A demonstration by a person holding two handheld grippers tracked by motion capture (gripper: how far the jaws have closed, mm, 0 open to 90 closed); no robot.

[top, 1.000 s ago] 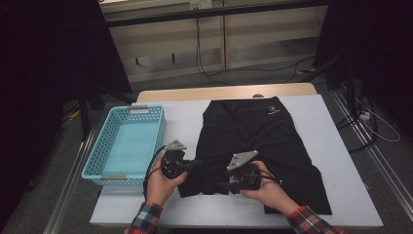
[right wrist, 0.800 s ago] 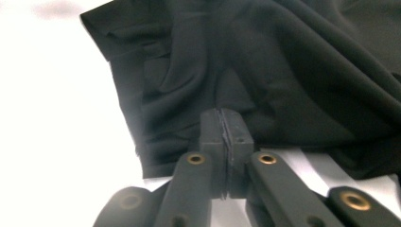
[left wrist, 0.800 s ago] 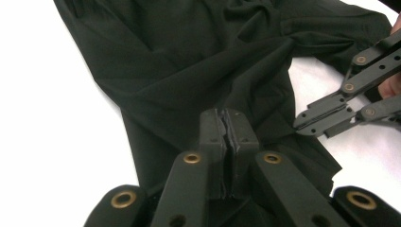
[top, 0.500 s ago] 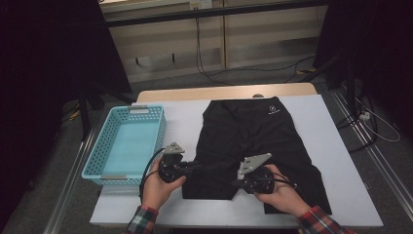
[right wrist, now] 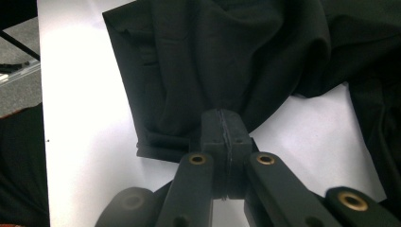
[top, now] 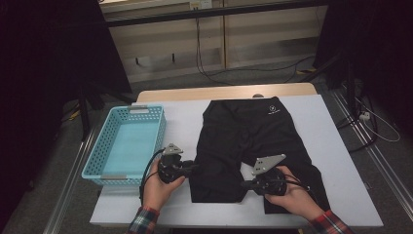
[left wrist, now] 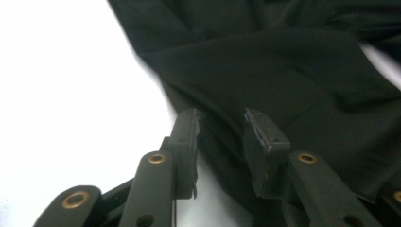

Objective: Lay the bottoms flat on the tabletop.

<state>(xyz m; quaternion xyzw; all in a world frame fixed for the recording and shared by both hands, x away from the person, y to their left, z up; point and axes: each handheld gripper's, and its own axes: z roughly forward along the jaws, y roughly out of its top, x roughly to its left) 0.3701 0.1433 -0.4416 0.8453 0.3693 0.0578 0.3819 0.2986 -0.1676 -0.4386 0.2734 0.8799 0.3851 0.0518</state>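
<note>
Far left: blue basket (top: 103, 146) on the white table (top: 336, 161), just beside the garment. Black shorts (top: 253, 141) lie flat at table centre, waistband toward the far edge, legs toward you.

Your left gripper (top: 194, 166) sits at the outer hem of the near left leg. In the left gripper view (left wrist: 220, 137) its jaws stand apart, fabric edge between them, pads not pressing; they have just been opening from a closed state.

Your right gripper (top: 245, 185) is at that leg's inner edge. The right gripper view (right wrist: 222, 130) shows its jaws pressed together, pinching a fold of cloth.

Step in hand, by my reading: taking hold of the leg hem for a fold. Next: close your left on the hem before lifting, both hands together.
</note>
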